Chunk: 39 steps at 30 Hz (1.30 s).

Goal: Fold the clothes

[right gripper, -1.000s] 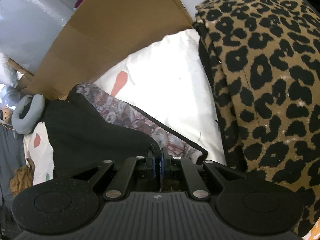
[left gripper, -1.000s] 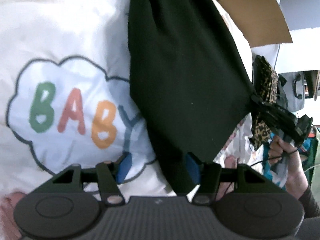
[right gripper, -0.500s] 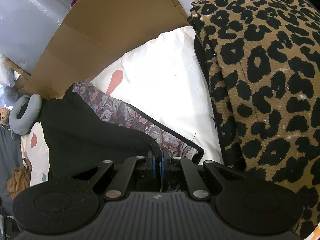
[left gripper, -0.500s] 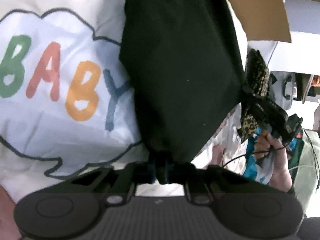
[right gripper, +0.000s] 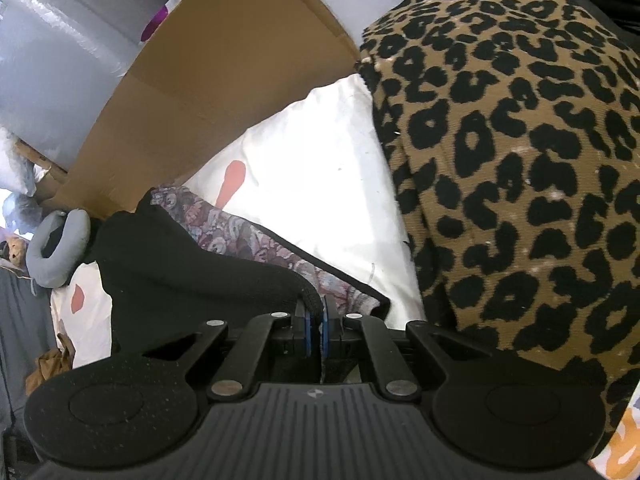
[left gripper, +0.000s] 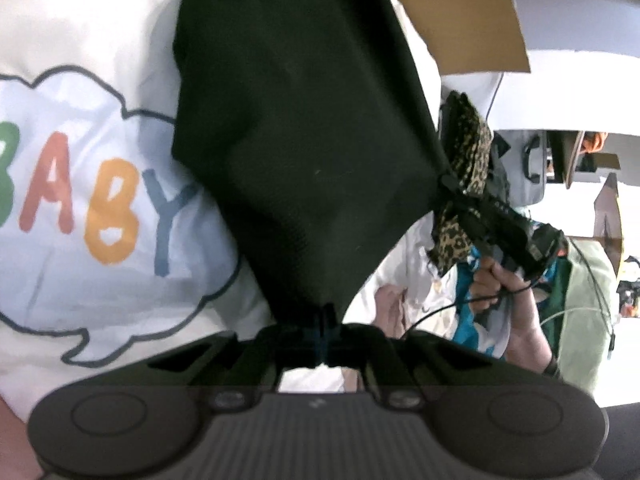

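Now the left claw (left gripper: 323, 332) is pinched tight on the lower corner of a black knit garment (left gripper: 304, 120), its blue pads pressed together with the cloth between them. From the left wrist view the garment hangs stretched between the two claws, spread over a white quilt printed with a cloud and the coloured letters BABY (left gripper: 92, 208). Its other corner runs to the right claw (left gripper: 450, 184), held up at the right by a person's hand (left gripper: 500, 284) wrapped around the handle, with a thin black cable looping below it. In the right wrist view the right claw (right gripper: 316, 330) is likewise clamped on a rolled black edge of the same garment (right gripper: 192, 264), whose floral patterned inner side (right gripper: 248, 240) shows just beyond. A leopard-print fabric (right gripper: 520, 160) fills the right side, lying against the white quilt (right gripper: 320, 168). Behind them stands a brown cardboard flap (right gripper: 224, 80), and a grey padded ring (right gripper: 56, 248) lies at the far left.
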Available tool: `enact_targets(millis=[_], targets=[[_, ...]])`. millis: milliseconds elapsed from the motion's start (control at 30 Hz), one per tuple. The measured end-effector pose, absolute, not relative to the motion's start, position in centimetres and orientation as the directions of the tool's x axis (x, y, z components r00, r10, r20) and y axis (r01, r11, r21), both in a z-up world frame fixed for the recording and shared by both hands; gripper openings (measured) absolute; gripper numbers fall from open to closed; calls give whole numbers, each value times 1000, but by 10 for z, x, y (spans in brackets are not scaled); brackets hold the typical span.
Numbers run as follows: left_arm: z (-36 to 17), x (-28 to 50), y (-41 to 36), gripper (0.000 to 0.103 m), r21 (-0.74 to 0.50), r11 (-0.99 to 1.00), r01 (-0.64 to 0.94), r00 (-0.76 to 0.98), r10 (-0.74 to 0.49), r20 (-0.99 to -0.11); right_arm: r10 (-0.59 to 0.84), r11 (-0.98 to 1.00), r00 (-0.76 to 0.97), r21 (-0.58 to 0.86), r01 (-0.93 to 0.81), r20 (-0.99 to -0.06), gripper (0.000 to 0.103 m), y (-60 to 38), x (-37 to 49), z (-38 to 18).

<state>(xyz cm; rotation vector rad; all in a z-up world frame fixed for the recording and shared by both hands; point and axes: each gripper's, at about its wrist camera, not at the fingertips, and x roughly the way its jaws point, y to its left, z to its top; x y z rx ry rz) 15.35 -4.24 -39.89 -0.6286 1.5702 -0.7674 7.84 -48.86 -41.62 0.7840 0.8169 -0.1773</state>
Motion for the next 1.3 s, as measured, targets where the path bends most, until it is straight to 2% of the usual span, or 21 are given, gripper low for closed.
enact_targets(millis=[300, 700, 1100, 1200, 1233, 1267, 1300], targets=[[-414, 148, -46, 1, -746, 666, 28, -169, -732, -660, 130, 715, 672, 538, 447, -729, 4, -497, 83, -429], [-417, 147, -45, 1, -755, 655, 15, -199, -738, -644, 123, 731, 661, 518, 444, -741, 4, -497, 78, -421], [-429, 150, -53, 2, -693, 720, 35, -208, -673, -709, 94, 757, 626, 464, 460, -774, 5, -494, 82, -424], [-421, 155, -57, 8, -665, 745, 56, -211, -642, -737, 72, 755, 629, 454, 472, -774, 14, -491, 81, -422], [-417, 157, -58, 13, -657, 752, 58, -210, -634, -744, 64, 755, 636, 454, 473, -769, 14, -490, 80, -419], [-413, 160, -59, 22, -651, 756, 63, -208, -628, -750, 55, 754, 644, 455, 474, -763, 17, -489, 79, -416], [-408, 163, -59, 27, -647, 759, 72, -205, -624, -754, 47, 753, 651, 455, 475, -758, 25, -488, 78, -413]])
